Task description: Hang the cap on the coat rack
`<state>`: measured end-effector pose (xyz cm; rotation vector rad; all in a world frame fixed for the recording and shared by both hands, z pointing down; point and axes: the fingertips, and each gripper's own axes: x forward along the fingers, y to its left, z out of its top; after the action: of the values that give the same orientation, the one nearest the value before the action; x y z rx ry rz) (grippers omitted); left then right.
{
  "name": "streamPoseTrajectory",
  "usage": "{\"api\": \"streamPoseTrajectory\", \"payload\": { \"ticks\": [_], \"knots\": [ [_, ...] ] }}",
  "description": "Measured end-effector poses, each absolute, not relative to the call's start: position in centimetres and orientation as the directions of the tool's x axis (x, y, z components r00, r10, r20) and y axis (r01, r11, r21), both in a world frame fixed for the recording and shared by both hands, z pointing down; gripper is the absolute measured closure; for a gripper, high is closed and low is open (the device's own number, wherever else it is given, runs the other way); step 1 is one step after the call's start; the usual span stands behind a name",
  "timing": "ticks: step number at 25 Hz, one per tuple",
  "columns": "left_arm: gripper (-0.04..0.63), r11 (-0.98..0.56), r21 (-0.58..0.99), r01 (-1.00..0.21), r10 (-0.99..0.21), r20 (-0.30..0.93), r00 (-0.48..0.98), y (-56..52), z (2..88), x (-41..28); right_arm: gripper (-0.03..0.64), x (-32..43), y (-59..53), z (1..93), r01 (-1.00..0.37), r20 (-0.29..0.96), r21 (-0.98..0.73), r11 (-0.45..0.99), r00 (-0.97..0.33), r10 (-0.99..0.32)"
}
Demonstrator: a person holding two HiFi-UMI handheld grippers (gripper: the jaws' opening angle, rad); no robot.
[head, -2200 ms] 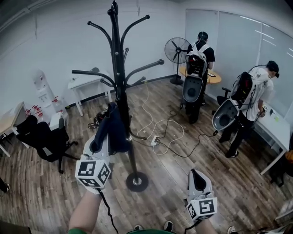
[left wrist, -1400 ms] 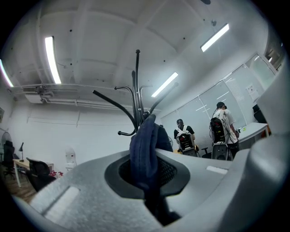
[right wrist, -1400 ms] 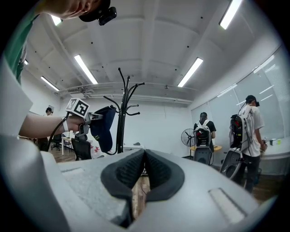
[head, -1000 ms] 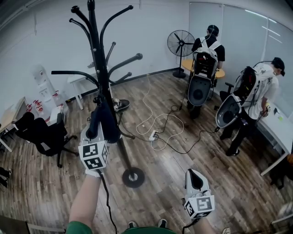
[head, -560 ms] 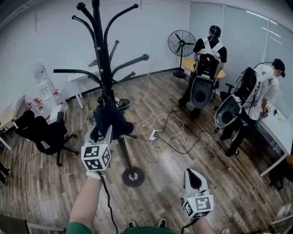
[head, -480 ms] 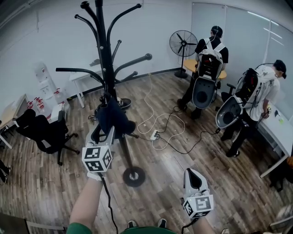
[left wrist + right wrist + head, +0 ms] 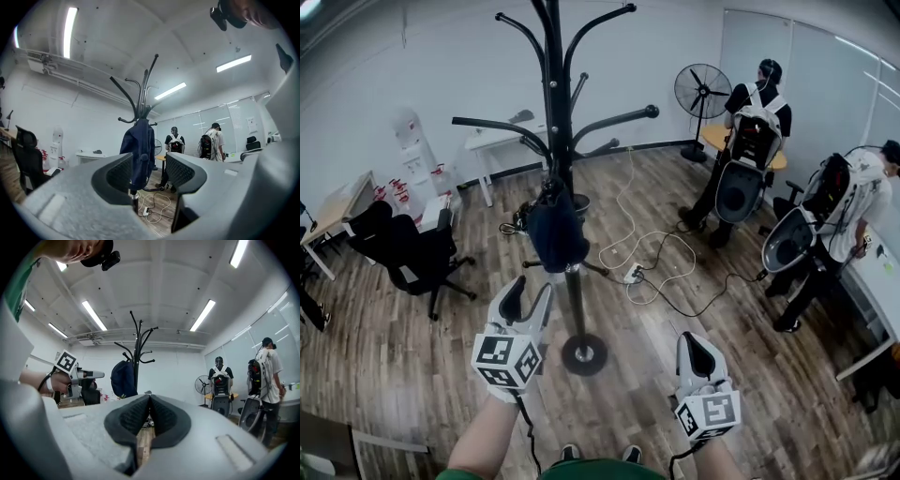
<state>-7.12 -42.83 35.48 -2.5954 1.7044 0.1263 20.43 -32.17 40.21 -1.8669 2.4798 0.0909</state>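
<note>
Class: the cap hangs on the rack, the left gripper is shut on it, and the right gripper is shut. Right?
The left gripper is not shut on the cap: its jaws have just been opening, with nothing between them, as the left gripper view shows. The cap hangs on the rack; the right gripper is shut.

The coat rack (image 7: 556,103) is being shown as smooth black metal with a faint gloss. The cap (image 7: 555,234) on the coat rack is being seen as soft, matt dark-blue cloth. Under the coat rack, the floor (image 7: 412,366) is being shown as wood-grain planks with a low sheen, possibly laminate. Near the coat rack, the right gripper (image 7: 694,342) is being seen in matt grey plastic, its pads (image 7: 133,420) dark and ribbed.
</note>
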Motion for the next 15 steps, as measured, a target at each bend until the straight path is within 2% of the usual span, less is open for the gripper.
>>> {"api": "streamPoseTrajectory", "payload": {
  "ticks": [3,6,7,11,15],
  "knots": [
    [0.406,-0.37,0.014,-0.929,-0.925,-0.101,0.367,-40.7,35.7,-8.9,0.614,19.1,-32.6,39.1,-0.955,-0.093,0.027,0.295,-0.296,-0.951],
    [0.522,-0.35,0.042,-0.936,-0.932,-0.115,0.343,-39.3,36.2,-10.6,0.614,17.8,-33.5,37.6,-0.952,-0.14,0.033,0.306,-0.307,-0.941],
    [0.539,-0.348,0.059,-0.936,-0.934,-0.11,0.341,-38.7,36.8,-11.0,0.614,17.4,-33.5,37.3,-0.951,-0.15,0.034,0.308,-0.31,-0.939],
    [0.565,-0.321,0.108,-0.941,-0.946,-0.076,0.314,-36.7,39.2,-12.6,0.614,15.9,-33.3,36.9,-0.945,-0.155,0.042,0.324,-0.327,-0.932],
    [0.571,-0.285,0.115,-0.951,-0.957,-0.094,0.276,-36.1,39.0,-14.4,0.614,14.6,-33.5,35.6,-0.937,-0.201,0.047,0.346,-0.348,-0.916]
  ]
}}
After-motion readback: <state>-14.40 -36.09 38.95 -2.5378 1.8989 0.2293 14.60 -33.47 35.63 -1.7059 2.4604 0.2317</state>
